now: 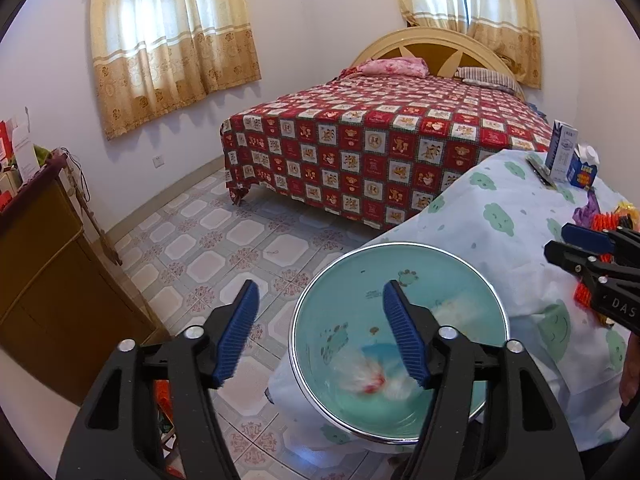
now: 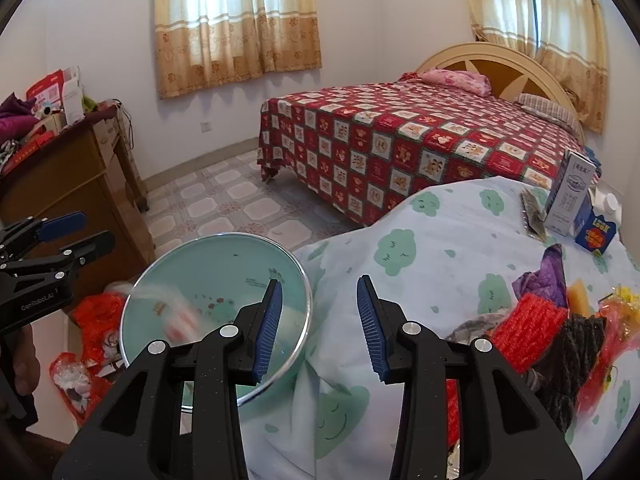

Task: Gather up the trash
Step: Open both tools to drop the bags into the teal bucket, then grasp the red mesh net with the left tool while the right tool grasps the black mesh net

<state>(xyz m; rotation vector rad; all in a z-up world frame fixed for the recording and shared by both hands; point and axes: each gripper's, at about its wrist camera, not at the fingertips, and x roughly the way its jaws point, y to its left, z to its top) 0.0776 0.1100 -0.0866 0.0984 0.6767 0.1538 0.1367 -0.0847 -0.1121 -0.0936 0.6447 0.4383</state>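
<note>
The left gripper (image 1: 320, 332) has its jaws spread wide apart, and nothing is between them. Just past them and a bit below is a round green bin (image 1: 472, 280) with a shiny rim, and its open top faces up. Inside the bin, right under the left gripper's right-hand jaw, is a blurry bit of white and red trash (image 1: 372, 384), touching neither jaw. The right gripper (image 2: 320, 328) has its jaws partly spread, and nothing is between them either. Under its jaws is a table cloth (image 2: 440, 240), pale blue with green smiling clouds. The bin sits just to the left of these jaws, at the edge of the cloth, and the blurry trash shows inside it. To the right of these jaws, on the cloth, is a pile of trash (image 2: 532, 332) with red, purple, dark and yellow bits. Farther off, at the far right of the cloth, stand a tall white carton (image 2: 568, 196) and a small blue box (image 2: 596, 236), touching each other. Well beyond both grippers is a bed (image 1: 380, 148) with a red checked cover. Down on the floor, left of the bin, lie red bags (image 2: 96, 320).
</note>
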